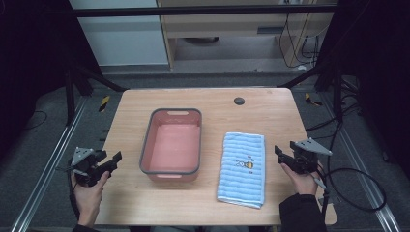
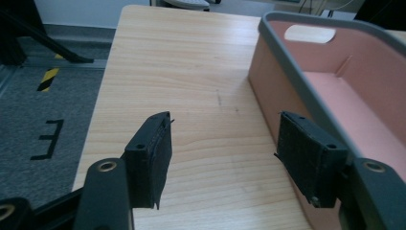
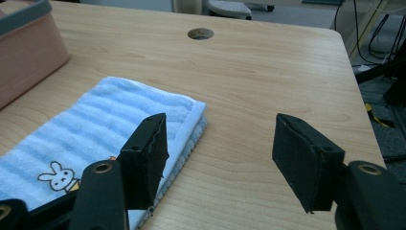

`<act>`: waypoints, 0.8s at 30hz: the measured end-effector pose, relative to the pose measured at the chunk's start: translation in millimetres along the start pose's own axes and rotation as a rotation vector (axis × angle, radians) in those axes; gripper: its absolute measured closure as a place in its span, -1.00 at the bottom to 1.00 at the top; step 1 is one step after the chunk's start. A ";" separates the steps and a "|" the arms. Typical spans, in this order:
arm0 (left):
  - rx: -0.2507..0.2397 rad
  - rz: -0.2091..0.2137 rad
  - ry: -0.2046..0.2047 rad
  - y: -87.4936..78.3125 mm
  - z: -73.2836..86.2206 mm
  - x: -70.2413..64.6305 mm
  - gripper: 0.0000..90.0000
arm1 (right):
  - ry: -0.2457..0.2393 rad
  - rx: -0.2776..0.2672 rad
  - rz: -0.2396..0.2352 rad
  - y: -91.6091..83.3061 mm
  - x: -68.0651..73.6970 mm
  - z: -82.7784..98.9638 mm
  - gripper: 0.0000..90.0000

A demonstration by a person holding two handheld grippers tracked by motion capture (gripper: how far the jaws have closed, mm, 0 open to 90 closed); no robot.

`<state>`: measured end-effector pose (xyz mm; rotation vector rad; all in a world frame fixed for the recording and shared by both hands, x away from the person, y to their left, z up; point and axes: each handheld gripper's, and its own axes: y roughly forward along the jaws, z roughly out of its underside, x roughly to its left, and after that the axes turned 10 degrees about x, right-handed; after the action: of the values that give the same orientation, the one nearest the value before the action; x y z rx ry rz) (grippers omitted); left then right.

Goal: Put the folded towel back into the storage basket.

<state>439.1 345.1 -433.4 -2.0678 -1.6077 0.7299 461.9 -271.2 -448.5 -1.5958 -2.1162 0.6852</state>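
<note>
1. A light wooden table [image 1: 212, 198] is set among dark curtains above a grey floor.
2. Nearest, both grippers are held wide open and empty: left gripper [image 1: 114, 159], right gripper [image 1: 279, 152].
3. Likely, the folded blue striped towel [image 1: 242, 169] should be pinched at its near edge.
4. Farther left, the pink rectangular plastic basin with a grey rim [image 1: 172, 142] stands empty.
</note>
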 end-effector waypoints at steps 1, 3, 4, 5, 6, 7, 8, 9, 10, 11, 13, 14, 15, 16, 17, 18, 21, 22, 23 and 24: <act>-0.005 0.002 0.003 -0.9 -0.4 -1.9 -0.20 | -0.001 -0.006 -0.006 -2.1 -0.5 -0.5 -0.18; -0.002 0.014 0.017 -1.6 -1.4 -5.6 -0.18 | 0.003 -0.017 -0.016 -5.4 -0.8 -2.2 -0.18; -0.002 0.017 0.021 -2.2 -1.8 -7.6 -0.19 | 0.000 -0.024 -0.017 -6.4 -0.9 -3.0 -0.18; -0.007 0.015 0.028 -3.0 -2.3 -9.7 -0.18 | 0.001 -0.029 -0.026 -7.3 -0.5 -3.9 -0.18; -0.008 0.009 0.038 -4.4 -3.1 -11.5 -0.17 | 0.000 -0.031 -0.032 -8.2 0.0 -4.9 -0.17; -0.016 0.007 0.047 -5.8 -3.7 -13.6 -0.16 | -0.003 -0.034 -0.037 -9.3 0.7 -5.8 -0.17; -0.025 0.007 0.054 -7.8 -4.2 -15.9 -0.15 | -0.009 -0.037 -0.037 -10.4 1.5 -6.9 -0.16; -0.033 0.007 0.064 -9.9 -5.0 -18.1 -0.14 | -0.013 -0.041 -0.040 -11.5 2.4 -7.9 -0.16; -0.043 0.008 0.073 -12.0 -6.0 -20.3 -0.14 | -0.016 -0.044 -0.044 -12.8 2.9 -9.0 -0.15; -0.054 0.013 0.076 -14.4 -6.9 -22.7 -0.13 | -0.020 -0.048 -0.047 -14.1 3.4 -10.1 -0.14; -0.066 0.029 0.082 -18.8 -9.2 -27.4 -0.11 | -0.017 -0.058 -0.059 -16.7 4.4 -12.3 -0.13; -0.073 0.037 0.084 -20.7 -10.2 -29.8 -0.11 | -0.017 -0.063 -0.060 -18.0 4.7 -13.4 -0.12; -0.076 0.047 0.084 -22.4 -11.1 -32.1 -0.09 | -0.018 -0.070 -0.061 -19.2 5.1 -14.5 -0.12; -0.076 0.055 0.084 -23.9 -12.0 -34.2 -0.08 | -0.020 -0.072 -0.058 -20.6 5.7 -15.6 -0.11; -0.082 0.062 0.082 -25.2 -12.6 -36.6 -0.07 | -0.020 -0.077 -0.057 -21.7 6.6 -16.7 -0.12; -0.084 0.068 0.083 -26.3 -13.1 -38.9 -0.05 | -0.024 -0.077 -0.054 -22.4 7.1 -17.9 -0.13; -0.095 0.078 0.095 -29.8 -14.8 -46.5 -0.03 | -0.045 -0.069 -0.058 -24.6 8.8 -20.9 -0.14; -0.099 0.082 0.098 -31.0 -15.5 -49.2 -0.02 | -0.050 -0.066 -0.049 -25.3 9.5 -21.6 -0.14; -0.103 0.086 0.103 -32.4 -16.3 -51.8 -0.02 | -0.052 -0.068 -0.050 -25.8 9.8 -22.5 -0.14; -0.106 0.088 0.110 -33.8 -17.0 -54.4 -0.02 | -0.050 -0.069 -0.061 -26.5 10.3 -23.4 -0.15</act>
<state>414.0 300.5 -391.4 -2.2255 -1.5333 0.5601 452.6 -263.9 -413.6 -1.5574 -2.2375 0.6448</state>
